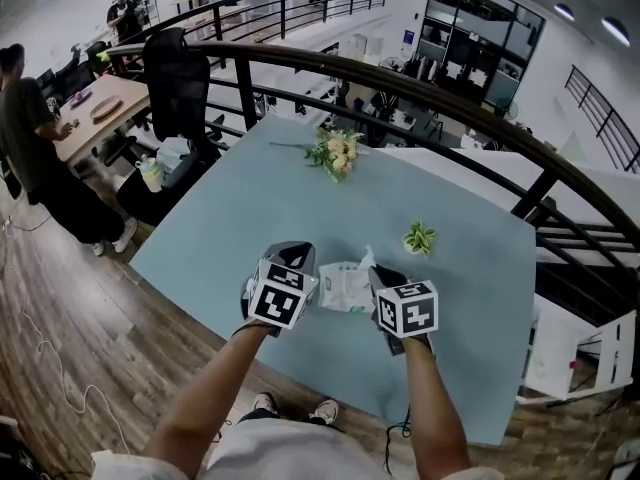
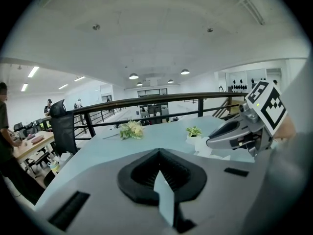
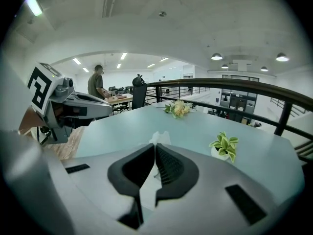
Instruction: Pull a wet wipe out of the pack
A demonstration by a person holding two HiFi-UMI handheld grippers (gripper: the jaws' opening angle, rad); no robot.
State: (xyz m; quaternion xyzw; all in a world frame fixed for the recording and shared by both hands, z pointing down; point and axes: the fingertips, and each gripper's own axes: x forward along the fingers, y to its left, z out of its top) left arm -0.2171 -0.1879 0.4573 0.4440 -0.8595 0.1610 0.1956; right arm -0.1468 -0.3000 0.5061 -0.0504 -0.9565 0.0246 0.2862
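Observation:
The white wet wipe pack (image 1: 343,288) lies on the light blue table (image 1: 250,208), between my two grippers. A crumpled wet wipe (image 1: 367,260) stands up out of its far end. My right gripper (image 1: 382,273) is shut, and the wipe (image 3: 159,138) pokes up just past its jaw tips (image 3: 155,148), with white showing in the slit between the pads. My left gripper (image 1: 296,254) sits beside the pack's left edge, shut (image 2: 156,153), with nothing seen between its jaws. The left gripper view shows the right gripper (image 2: 209,142) over the white wipe (image 2: 201,147); the pack itself is hidden there.
A small potted plant (image 1: 419,238) stands just beyond the pack to the right, and a flower bunch (image 1: 335,153) lies near the far edge. A black railing (image 1: 430,93) runs behind the table. An office chair (image 1: 178,83) and a person (image 1: 30,138) are at the left.

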